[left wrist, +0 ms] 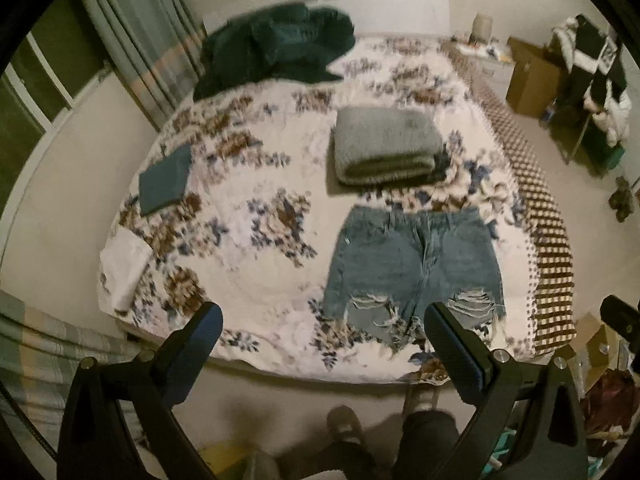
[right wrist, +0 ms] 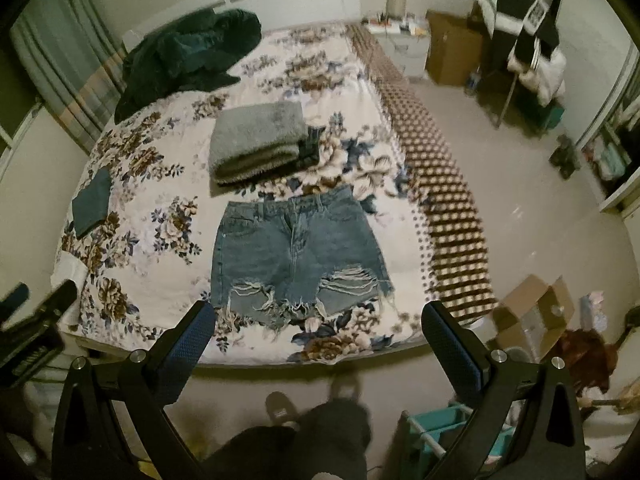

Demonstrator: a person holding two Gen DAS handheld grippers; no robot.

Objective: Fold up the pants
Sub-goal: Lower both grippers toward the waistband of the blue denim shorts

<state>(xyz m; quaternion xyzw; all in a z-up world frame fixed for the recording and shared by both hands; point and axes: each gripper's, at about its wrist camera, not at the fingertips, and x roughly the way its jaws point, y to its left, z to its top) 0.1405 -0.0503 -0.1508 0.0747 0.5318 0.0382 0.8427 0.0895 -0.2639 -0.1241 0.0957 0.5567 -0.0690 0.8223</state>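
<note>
Shorts flat, unfolded; only right view shows cardboard box.

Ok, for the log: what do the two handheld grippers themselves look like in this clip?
Both match: the left gripper and right gripper have black plastic frames, each with two angled fingers faced with dark blue, dot-textured pads. Round silver bolt heads sit at the finger pivots. No cables, labels or sleeves are visible; only the person's dark trousers and slippers show below.
</note>
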